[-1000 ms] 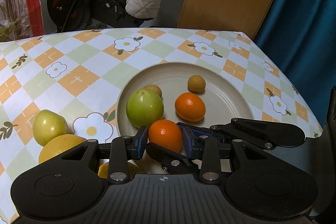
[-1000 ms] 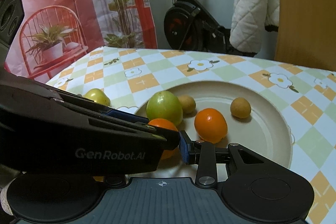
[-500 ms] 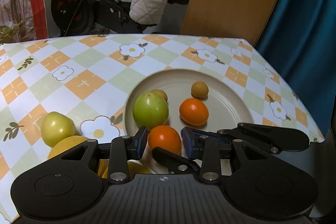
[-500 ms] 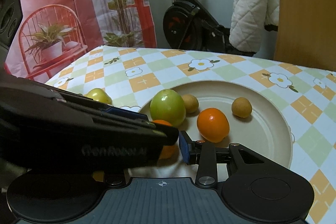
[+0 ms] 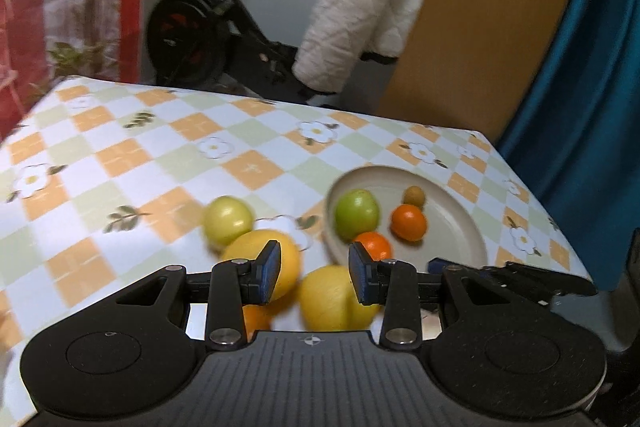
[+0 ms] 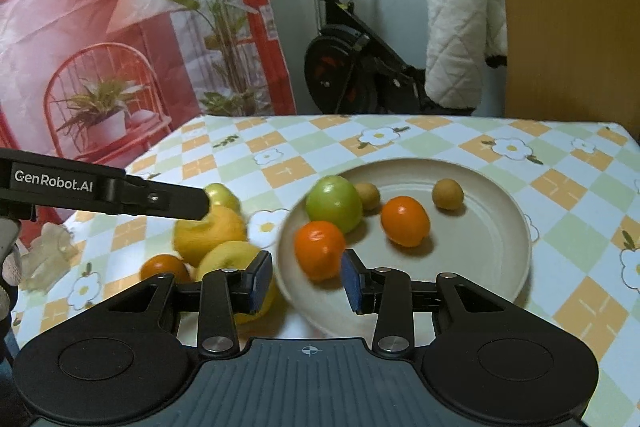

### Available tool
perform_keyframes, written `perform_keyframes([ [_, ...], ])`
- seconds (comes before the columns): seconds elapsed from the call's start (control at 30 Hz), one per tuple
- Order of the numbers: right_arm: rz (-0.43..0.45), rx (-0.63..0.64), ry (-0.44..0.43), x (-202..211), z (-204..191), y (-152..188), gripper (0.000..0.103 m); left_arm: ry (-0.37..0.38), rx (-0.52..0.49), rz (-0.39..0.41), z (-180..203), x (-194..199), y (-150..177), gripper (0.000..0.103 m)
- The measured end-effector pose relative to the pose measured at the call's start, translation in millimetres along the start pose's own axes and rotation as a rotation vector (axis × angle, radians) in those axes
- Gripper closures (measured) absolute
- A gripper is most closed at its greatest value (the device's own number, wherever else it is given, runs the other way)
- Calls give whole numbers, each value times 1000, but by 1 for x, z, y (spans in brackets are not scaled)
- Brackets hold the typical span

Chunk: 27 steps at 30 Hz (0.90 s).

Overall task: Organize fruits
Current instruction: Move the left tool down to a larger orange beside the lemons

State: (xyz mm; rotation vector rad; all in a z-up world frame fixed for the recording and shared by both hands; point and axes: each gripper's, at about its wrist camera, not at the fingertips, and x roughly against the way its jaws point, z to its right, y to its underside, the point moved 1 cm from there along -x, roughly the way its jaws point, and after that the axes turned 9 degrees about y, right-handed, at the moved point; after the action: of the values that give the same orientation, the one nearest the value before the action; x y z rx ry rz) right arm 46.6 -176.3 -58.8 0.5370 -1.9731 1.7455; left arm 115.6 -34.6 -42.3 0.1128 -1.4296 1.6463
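Fruits: five sit on the plate (image 6: 516,227) ahead of your right gripper (image 6: 306,283). Four wait beside your left gripper (image 5: 314,277). Both jaws released, empty.

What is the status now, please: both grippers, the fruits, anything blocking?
Left gripper open, empty. Right gripper open, empty. Five fruits on plate; lemons beside it. Nothing blocking.

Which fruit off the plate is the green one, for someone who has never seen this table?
Start at the round beige plate on the checked tablecloth. To its left in the right wrist view lies a cluster of loose fruit on the cloth; the green apple is at the far end of it, behind the two big yellow fruits. It is the only pale yellow-green one there; its neighbours are yellow or orange.
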Motion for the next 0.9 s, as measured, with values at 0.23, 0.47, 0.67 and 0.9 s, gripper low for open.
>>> perform_keyframes([
  [0.23, 29, 69, -44, 16, -26, 1, 68, -60, 77, 33, -18, 32, 20, 64],
  [0.47, 10, 97, -83, 20, -42, 6, 68, -94, 86, 19, -27, 48, 29, 64],
  [0.67, -28, 146, -134, 18, -61, 13, 68, -91, 131, -27, -38, 50, 46, 64],
  [0.9, -64, 245, -188, 18, -90, 17, 67, -75, 210, -35, -53, 53, 52, 64],
])
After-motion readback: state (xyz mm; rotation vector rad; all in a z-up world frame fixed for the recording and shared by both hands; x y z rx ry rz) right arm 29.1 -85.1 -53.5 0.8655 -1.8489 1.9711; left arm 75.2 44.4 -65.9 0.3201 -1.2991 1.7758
